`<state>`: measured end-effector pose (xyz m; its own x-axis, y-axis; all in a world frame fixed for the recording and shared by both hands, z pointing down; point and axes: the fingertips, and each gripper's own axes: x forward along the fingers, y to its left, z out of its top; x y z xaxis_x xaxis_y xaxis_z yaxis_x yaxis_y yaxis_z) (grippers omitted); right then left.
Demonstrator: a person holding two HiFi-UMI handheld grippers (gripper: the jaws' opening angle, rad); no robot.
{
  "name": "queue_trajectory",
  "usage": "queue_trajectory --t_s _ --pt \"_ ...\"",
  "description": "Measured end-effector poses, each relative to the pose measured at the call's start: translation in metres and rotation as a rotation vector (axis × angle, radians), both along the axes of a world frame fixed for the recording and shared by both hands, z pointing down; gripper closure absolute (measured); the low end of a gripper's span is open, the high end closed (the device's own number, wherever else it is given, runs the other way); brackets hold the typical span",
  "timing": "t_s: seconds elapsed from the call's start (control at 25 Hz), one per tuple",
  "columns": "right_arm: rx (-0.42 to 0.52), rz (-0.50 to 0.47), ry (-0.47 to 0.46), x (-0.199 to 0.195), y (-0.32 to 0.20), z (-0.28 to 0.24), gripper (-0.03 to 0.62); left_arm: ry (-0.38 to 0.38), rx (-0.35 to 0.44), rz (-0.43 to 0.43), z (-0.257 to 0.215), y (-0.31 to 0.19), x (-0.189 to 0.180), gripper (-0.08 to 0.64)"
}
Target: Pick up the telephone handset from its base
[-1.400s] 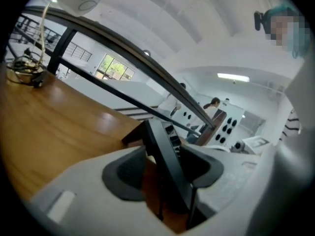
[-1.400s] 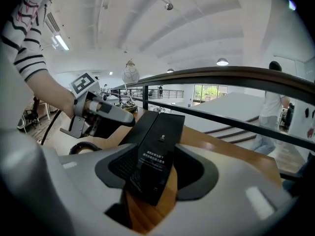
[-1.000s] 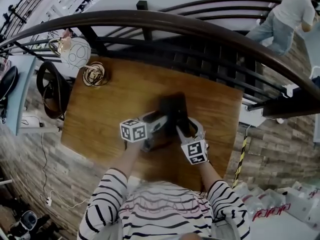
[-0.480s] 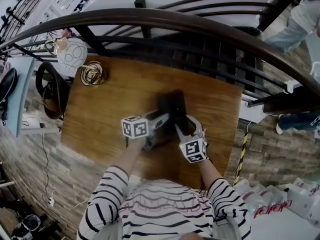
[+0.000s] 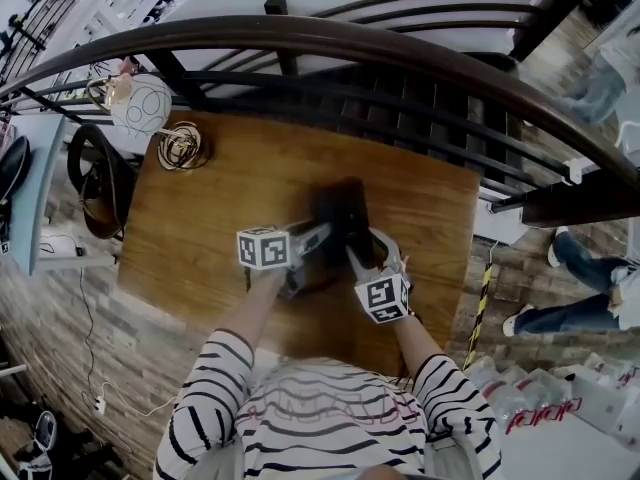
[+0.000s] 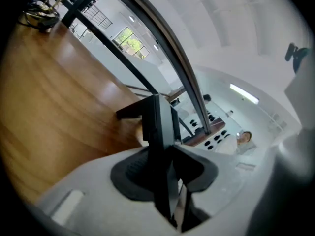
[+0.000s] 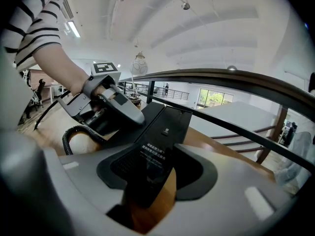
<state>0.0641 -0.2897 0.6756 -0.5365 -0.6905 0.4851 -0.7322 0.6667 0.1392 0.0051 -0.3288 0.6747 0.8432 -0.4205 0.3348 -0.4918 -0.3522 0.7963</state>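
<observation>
The black telephone (image 5: pixel 340 211) sits mid-table. My left gripper (image 5: pixel 318 240) reaches it from the left. Its jaws have just been closing, and in the left gripper view the pads press both sides of the black handset (image 6: pixel 160 127), seen edge-on, with the gripper (image 6: pixel 165 181) shut on it. In the right gripper view the left gripper's fingers (image 7: pixel 115 109) clasp the handset beside the coiled cord (image 7: pixel 74 134). My right gripper (image 5: pixel 358 250) (image 7: pixel 152 181) grips the near end of the telephone base (image 7: pixel 165 127), a black panel with white print.
The wooden table (image 5: pixel 220 198) stands against a dark curved railing (image 5: pixel 400 53). A coiled cable bundle (image 5: pixel 182 146) lies at the far left corner, beside a white round object (image 5: pixel 145 103). A black chair (image 5: pixel 95 183) stands left of the table.
The left gripper's jaws have drawn together on the handset and its cube has rolled a little. Both hands stay at the telephone. A person beyond the railing has moved off right.
</observation>
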Motion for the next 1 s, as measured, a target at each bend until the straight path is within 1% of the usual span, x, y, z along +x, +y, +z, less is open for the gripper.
queue_trajectory --t_s 0.24,0.68,1.0 --pt "-0.005 -0.002 0.005 0.0012 0.0 -0.0001 0.397 -0.008 -0.018 0.009 0.0012 0.0006 0.0001 0.449" --pt "-0.016 0.008 0.005 0.0002 -0.001 0.0022 0.397 0.002 -0.02 0.014 -0.002 0.0019 -0.0011 0.466" --pt "-0.015 0.008 0.002 0.0009 0.0028 0.0025 0.396 0.086 -0.015 0.026 0.0015 0.0064 -0.0043 0.474"
